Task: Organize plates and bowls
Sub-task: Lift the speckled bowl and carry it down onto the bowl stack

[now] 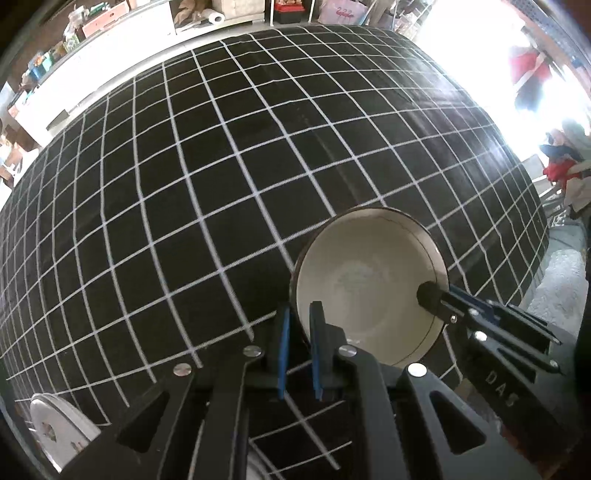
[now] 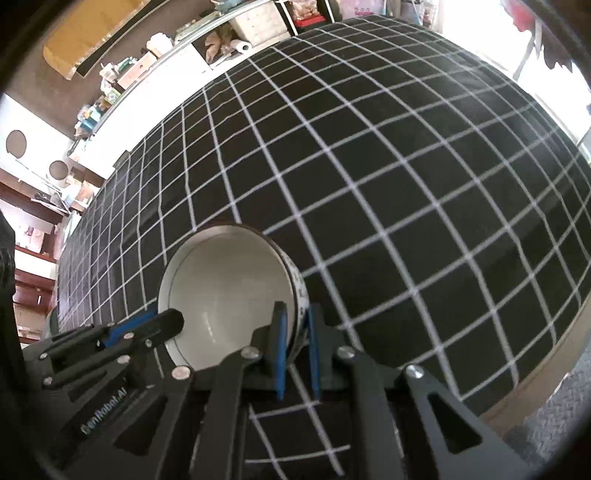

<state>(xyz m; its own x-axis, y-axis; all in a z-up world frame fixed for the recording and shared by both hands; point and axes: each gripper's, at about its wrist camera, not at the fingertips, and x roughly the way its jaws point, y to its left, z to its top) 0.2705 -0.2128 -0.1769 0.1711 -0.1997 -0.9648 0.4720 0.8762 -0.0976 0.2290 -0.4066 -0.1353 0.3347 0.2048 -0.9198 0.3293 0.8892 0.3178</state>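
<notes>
A white bowl (image 1: 369,284) with a dark rim and patterned outside is held tilted above the black grid tablecloth (image 1: 221,166). My left gripper (image 1: 300,332) is shut on the bowl's left rim, one blue pad inside and one outside. My right gripper (image 2: 296,332) is shut on the opposite rim of the same bowl (image 2: 229,284). Each gripper shows in the other's view: the right one in the left wrist view (image 1: 436,299), the left one in the right wrist view (image 2: 162,321). A white plate (image 1: 59,432) with small prints lies at the lower left of the table.
The grid cloth (image 2: 406,184) covers a large table. Its right edge (image 2: 546,373) drops to a grey floor. Shelves and boxes (image 1: 110,22) line the far wall. Clothes (image 1: 565,166) hang at the right.
</notes>
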